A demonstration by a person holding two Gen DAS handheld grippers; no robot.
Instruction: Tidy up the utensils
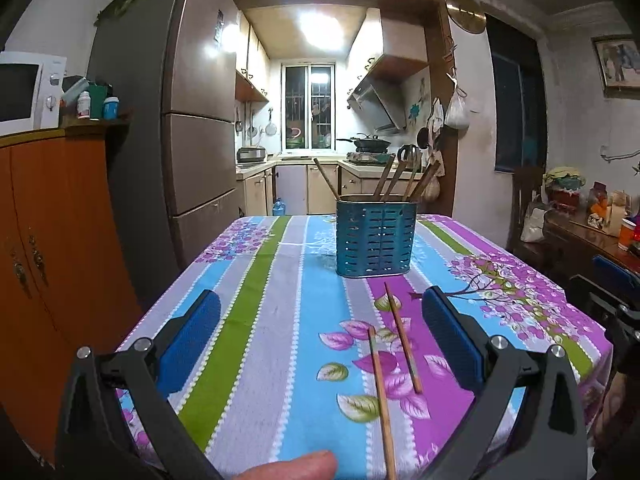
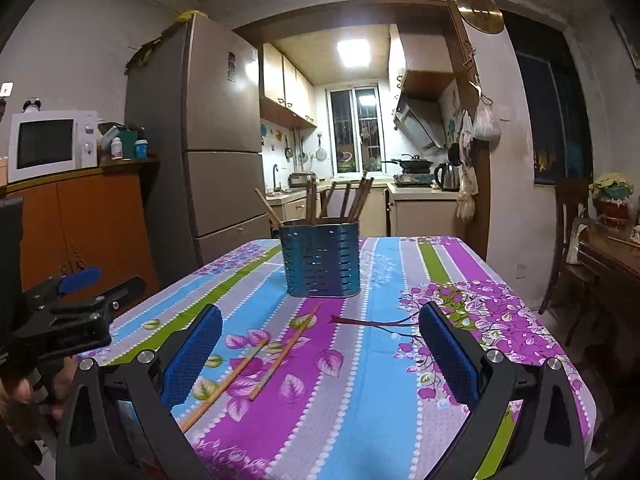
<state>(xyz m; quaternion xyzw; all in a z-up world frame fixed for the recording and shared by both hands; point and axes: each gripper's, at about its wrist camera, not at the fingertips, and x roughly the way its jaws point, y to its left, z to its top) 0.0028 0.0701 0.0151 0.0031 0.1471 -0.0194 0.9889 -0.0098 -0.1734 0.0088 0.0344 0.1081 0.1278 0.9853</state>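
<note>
Both grippers, left (image 1: 320,332) and right (image 2: 320,340), gape wide, holding nothing. Two slim wooden chopsticks (image 1: 394,354) lie loose on the striped floral tablecloth (image 1: 276,320). Beyond stands the perforated blue metal holder (image 1: 374,236), chopsticks inside. Only the right view shows the left gripper from outside.

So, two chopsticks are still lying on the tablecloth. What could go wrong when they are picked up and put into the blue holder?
1. The two loose chopsticks are thin and lie flat, so the open left gripper or right gripper may slip off them.
2. The holder already has sticks leaning several ways; a new one may catch on them or tip it.
</note>
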